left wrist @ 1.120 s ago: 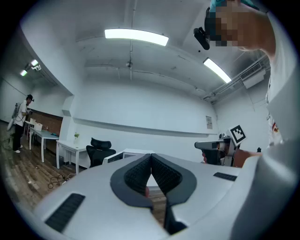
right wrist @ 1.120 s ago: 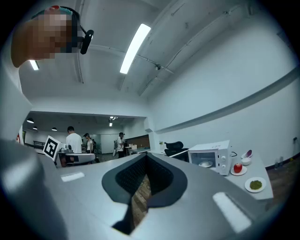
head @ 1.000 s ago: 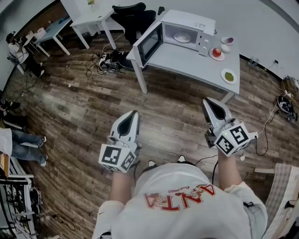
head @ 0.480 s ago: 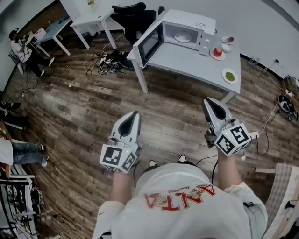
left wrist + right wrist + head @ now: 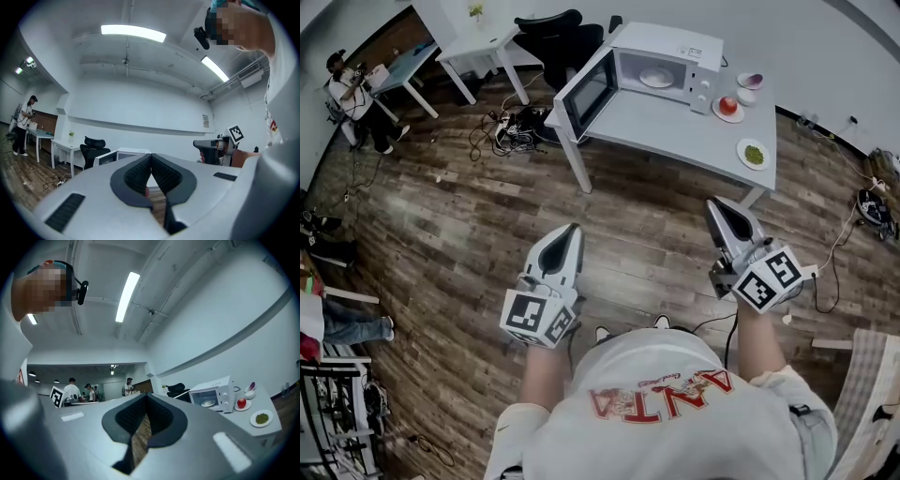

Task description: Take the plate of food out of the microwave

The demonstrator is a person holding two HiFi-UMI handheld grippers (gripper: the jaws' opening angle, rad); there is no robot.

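meanwhile, well short of the table, a person stands on the wood floor (image 5: 469, 225) with a gripper in each hand, both held out level toward the far side of the room. the left gripper (image 5: 571, 230) has its jaws pressed together, with nothing between them. the right gripper (image 5: 716, 203) likewise has its jaws closed tip to tip and empty. far ahead, a white microwave (image 5: 675, 47) sits at the left end of a pale grey table (image 5: 675, 127), its door (image 5: 586, 91) swung wide open to the left. the plate of food (image 5: 656, 79) lies inside the microwave, well apart from both grippers. on the table to the right of the microwave are a small bowl (image 5: 750, 82), a plate with a red item (image 5: 729, 107) and, nearer the right end, a plate with something green (image 5: 755, 153). a black office chair (image 5: 553, 33) stands beyond the table's left end, beside a white desk (image 5: 478, 42). cables (image 5: 511, 127) lie tangled on the floor nearby, and another person (image 5: 352, 89) stands at far left.
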